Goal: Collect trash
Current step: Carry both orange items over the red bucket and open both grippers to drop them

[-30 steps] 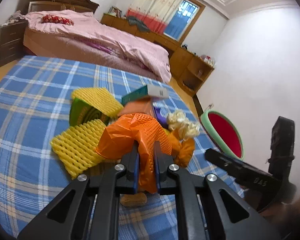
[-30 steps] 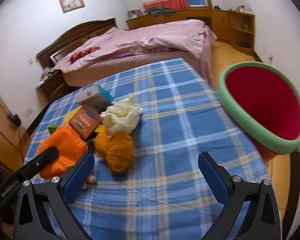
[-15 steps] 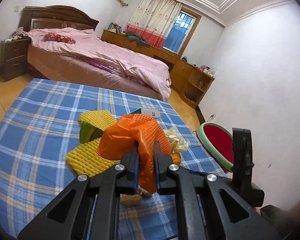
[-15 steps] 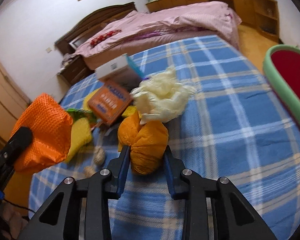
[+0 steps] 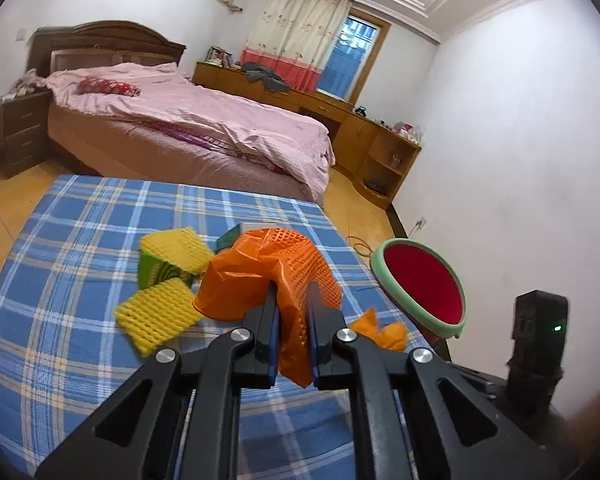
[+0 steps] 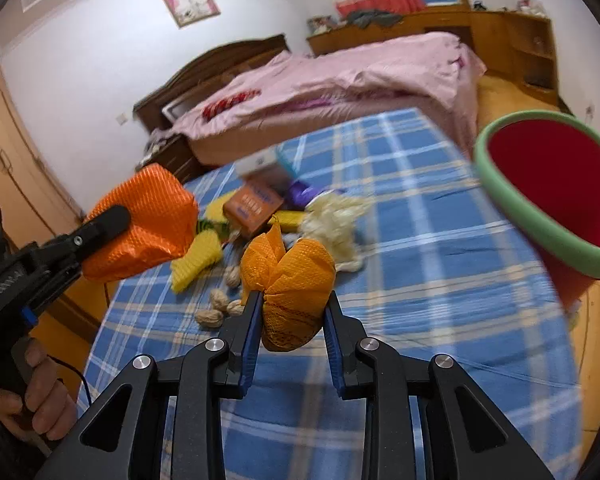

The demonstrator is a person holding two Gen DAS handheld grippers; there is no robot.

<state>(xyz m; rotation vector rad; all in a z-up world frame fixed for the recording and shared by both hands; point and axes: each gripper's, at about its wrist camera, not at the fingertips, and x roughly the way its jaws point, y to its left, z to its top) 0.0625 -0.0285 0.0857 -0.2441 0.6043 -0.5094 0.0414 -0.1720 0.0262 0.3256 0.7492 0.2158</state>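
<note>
Blue plaid table (image 6: 440, 280), right tool (image 6: 290, 320) now lifting clamped orange wad (image 6: 288, 288), left tool (image 5: 292, 320) still gripping orange mesh (image 5: 276, 276)

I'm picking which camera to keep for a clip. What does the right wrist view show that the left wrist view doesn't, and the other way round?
Only the right wrist view shows the peanuts on the blue plaid cloth, the pale crumpled bag, the orange box and the person's left hand.

Only the left wrist view shows the green carton and the window.

Both show the left hand-held gripper shut on the orange foam net, the orange wad in the right hand-held gripper, yellow foam net and red bin.
</note>
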